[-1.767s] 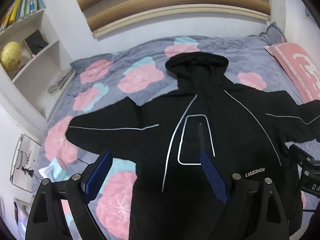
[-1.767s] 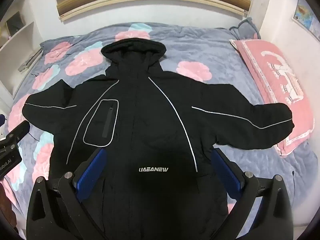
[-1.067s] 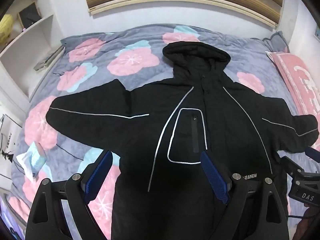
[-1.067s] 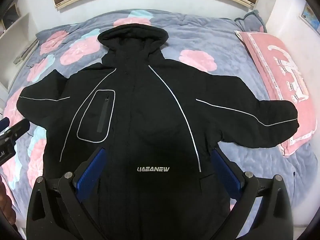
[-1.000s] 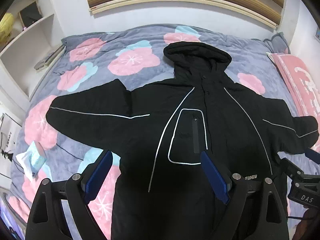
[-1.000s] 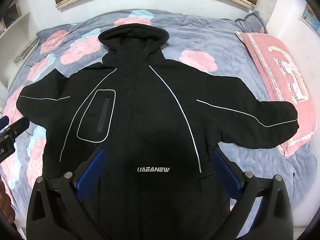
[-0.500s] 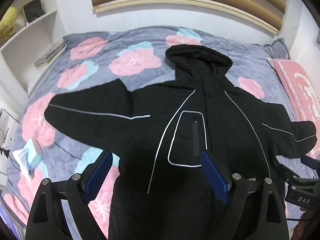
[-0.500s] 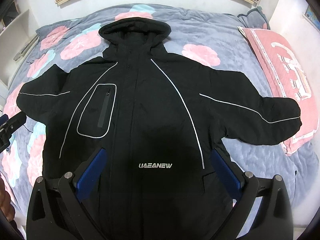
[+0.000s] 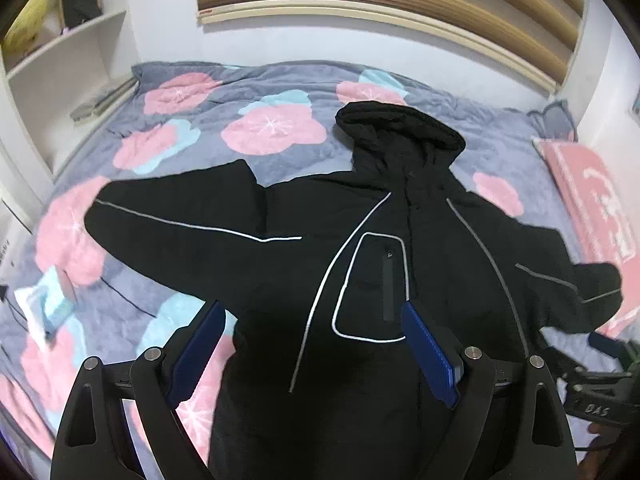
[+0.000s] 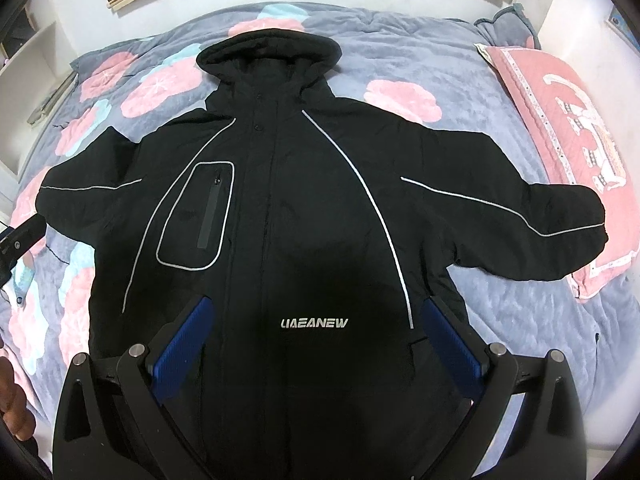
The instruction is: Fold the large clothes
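On the flowered bed cover [image 10: 460, 52], the black jacket [image 10: 304, 208] is lying spread flat, front up, hood toward the far edge and both sleeves stretched toward the side edges. Its right-side cuff is touching the pink pillow [image 10: 572, 120]. The left gripper [image 9: 314, 346] and the right gripper [image 10: 320, 338] are hanging above the jacket's lower part, both with jaws wide apart and gripping nothing.

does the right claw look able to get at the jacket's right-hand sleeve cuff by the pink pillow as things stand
Probably yes. The right claw is open and holds nothing, and the sleeve cuff lies spread flat on the bedspread, its end overlapping the pink pillow, with nothing on top of it.
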Demonstrator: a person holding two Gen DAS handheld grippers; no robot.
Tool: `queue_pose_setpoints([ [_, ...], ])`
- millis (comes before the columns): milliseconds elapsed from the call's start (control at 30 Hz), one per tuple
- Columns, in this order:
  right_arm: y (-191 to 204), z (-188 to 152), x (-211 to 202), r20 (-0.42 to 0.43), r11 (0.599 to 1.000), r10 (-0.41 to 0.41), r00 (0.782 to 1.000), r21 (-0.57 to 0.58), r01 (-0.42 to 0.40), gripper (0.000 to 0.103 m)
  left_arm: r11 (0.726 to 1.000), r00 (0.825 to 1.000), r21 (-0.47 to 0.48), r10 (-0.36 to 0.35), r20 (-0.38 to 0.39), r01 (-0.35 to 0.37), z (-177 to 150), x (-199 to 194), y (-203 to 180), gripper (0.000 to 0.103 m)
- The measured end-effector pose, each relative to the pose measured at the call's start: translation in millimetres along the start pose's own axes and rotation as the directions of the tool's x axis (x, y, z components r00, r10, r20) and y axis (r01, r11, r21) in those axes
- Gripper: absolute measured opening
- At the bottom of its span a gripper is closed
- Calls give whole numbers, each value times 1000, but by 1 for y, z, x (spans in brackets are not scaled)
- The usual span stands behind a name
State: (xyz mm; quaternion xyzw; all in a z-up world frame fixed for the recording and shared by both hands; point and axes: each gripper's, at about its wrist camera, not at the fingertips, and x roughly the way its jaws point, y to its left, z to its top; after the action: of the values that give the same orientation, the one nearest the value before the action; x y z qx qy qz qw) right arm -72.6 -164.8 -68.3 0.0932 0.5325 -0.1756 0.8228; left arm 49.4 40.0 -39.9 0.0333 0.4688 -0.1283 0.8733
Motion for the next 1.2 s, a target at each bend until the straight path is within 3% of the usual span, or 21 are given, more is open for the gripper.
queue_pose_setpoints([
  [233, 4, -1, -2, 5, 1000, 0, 1000, -17, 0, 103, 999, 999, -4, 33, -39, -33, -4, 4, 7, 90],
  [600, 4, -5, -2, 1, 1000, 0, 1000, -6, 0, 103, 999, 998, -44, 12, -66, -15, -9, 7, 19, 90],
  [767, 9, -7, -4, 8, 1000, -1, 1000, -9, 2, 103, 997, 997, -43, 55, -54, -58, -6, 6, 26, 90],
  [900, 13, -8, -2, 1, 1000, -2, 1000, -22, 2, 103, 995, 997, -85, 45, -60, -50, -8, 6, 39, 90],
  [1200, 37, -6, 16, -40, 997, 14, 999, -77, -17, 103, 977, 991, -184, 86, -103, -104, -14, 21, 86, 90],
])
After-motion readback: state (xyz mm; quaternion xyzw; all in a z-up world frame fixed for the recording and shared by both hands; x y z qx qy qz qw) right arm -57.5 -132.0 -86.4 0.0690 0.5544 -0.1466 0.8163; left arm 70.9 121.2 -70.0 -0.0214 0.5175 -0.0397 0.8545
